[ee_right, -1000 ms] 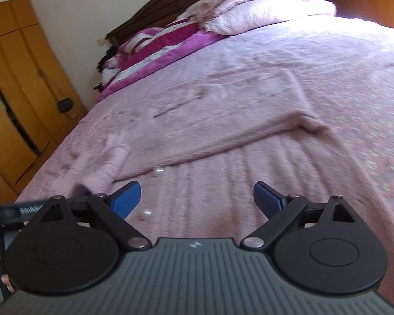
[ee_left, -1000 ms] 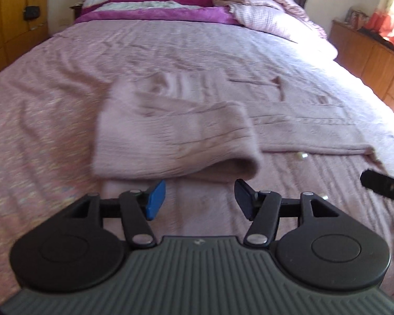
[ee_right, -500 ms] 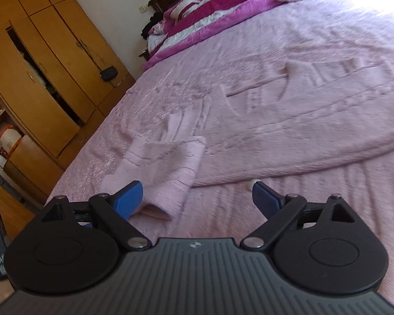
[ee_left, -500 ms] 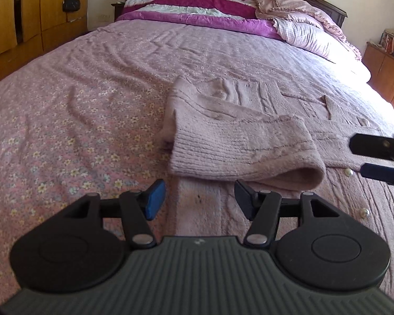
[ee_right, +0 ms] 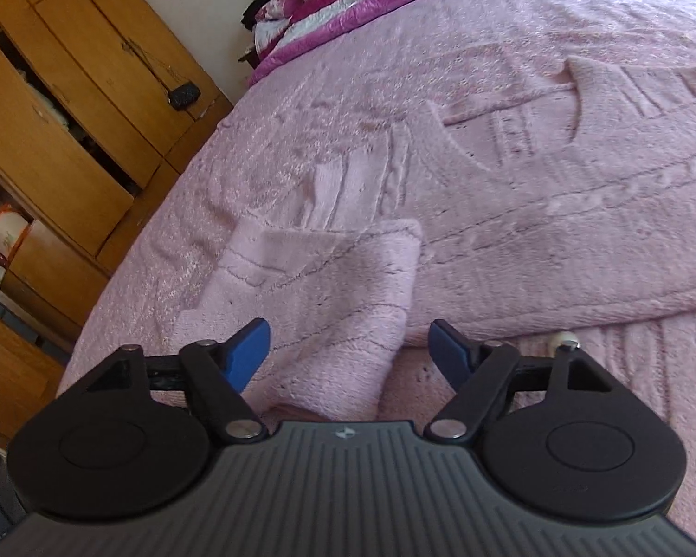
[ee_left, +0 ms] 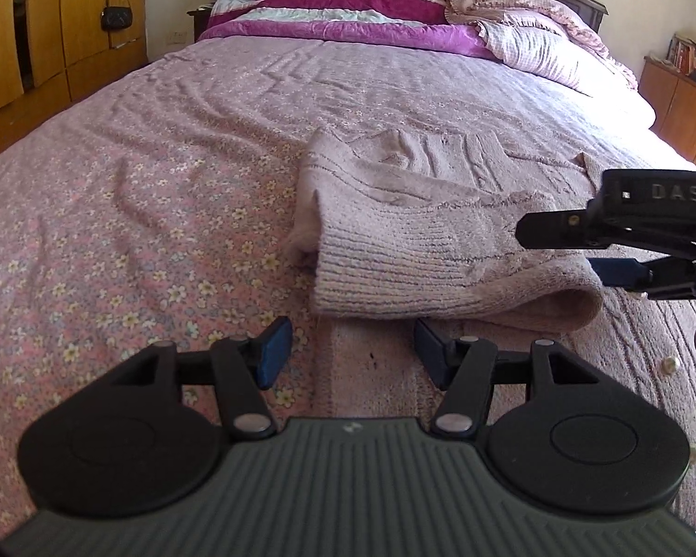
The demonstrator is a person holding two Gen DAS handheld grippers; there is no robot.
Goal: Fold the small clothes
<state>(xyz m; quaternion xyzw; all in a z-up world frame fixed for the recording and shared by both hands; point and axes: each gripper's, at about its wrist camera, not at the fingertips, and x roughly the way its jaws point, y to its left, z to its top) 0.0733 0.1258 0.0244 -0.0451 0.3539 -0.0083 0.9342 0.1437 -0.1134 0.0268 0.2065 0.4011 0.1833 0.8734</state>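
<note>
Bed (ee_left: pixel 171 213) under a pink floral spread; pale pink knit cardigan (ee_left: pixel 441 171) lies flat mid-bed, long axis across it, its sleeve (ee_left: pixel 431 260) folded over the body with the cuff pointing near-left. Right gripper (ee_right: pixel 348 348), marked "DAS", has just been narrowing, jaws apart astride the sleeve, not pinching. Left gripper (ee_left: pixel 350 348) half-wide, empty, just short of the sleeve.
</note>
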